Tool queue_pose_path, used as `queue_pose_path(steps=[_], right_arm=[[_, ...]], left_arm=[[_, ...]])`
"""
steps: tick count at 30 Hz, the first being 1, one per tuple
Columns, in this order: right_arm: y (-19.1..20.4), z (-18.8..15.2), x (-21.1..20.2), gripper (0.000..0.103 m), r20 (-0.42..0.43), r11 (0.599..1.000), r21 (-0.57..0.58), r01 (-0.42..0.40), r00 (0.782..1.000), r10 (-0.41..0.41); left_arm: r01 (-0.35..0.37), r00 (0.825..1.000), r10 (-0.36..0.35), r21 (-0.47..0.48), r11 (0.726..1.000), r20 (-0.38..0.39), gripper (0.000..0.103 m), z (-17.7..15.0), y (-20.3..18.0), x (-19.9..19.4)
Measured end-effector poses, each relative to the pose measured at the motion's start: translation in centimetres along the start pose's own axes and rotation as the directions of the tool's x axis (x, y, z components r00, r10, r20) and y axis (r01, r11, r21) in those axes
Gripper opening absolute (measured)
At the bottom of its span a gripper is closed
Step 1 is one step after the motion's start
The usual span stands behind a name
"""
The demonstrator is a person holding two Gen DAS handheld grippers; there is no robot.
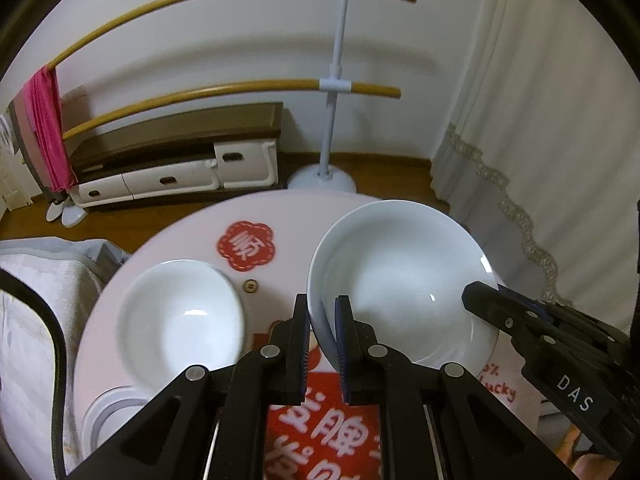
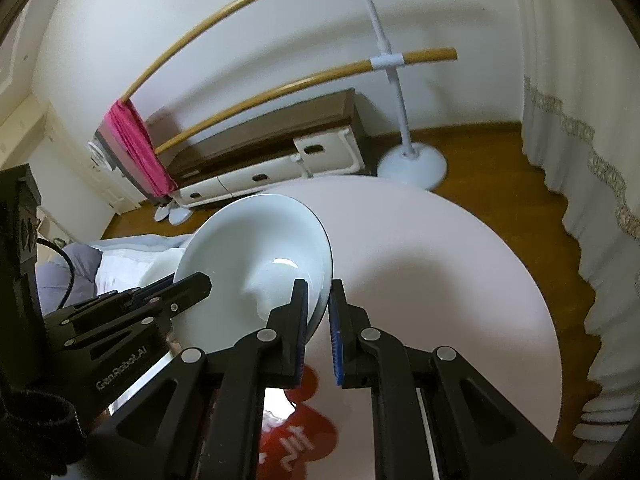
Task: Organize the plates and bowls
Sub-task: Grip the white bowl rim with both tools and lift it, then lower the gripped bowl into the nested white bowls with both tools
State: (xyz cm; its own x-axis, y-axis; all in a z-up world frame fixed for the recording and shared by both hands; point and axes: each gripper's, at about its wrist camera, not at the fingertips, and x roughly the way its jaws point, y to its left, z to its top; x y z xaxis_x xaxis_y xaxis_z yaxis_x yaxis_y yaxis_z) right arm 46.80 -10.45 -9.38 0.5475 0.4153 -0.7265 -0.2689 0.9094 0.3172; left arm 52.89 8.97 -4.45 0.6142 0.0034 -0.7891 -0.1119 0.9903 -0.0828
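Left wrist view: the left gripper (image 1: 323, 344) is clamped on the near rim of a wide white ceramic bowl (image 1: 400, 280), held tilted above the round pale pink counter (image 1: 192, 240). A second, smaller white bowl (image 1: 180, 312) rests on the counter to its left.

Right wrist view: the right gripper (image 2: 319, 328) pinches the same bowl's opposite rim, jaws nearly closed. With only thin rim grips, uneven movement between the hands could twist the glossy bowl loose and drop it.
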Motion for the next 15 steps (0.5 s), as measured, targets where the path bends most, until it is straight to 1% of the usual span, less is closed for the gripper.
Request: queue_pose_path(steps=[4, 7, 15], right_arm=[[3.0, -0.1, -1.6, 0.010, 0.027, 0.999, -0.037, -0.009, 1.000, 0.010], [5.4, -0.3, -2.1, 0.010, 0.038, 0.998, -0.068, -0.015, 0.999, 0.018], [11.1, -0.8, -0.2, 0.010, 0.010, 0.991, -0.126, -0.040, 0.999, 0.042]], left_arm=[[0.003, 0.999, -0.001, -0.030, 1.000, 0.049, 0.008, -1.2, 2.9, -3.4], [-0.001, 0.997, 0.005, -0.050, 0.999, 0.073, 0.008, -2.2, 5.1, -5.3], [-0.037, 0.996, 0.047, -0.122, 0.992, 0.081, 0.007, -5.4, 10.6, -7.7]])
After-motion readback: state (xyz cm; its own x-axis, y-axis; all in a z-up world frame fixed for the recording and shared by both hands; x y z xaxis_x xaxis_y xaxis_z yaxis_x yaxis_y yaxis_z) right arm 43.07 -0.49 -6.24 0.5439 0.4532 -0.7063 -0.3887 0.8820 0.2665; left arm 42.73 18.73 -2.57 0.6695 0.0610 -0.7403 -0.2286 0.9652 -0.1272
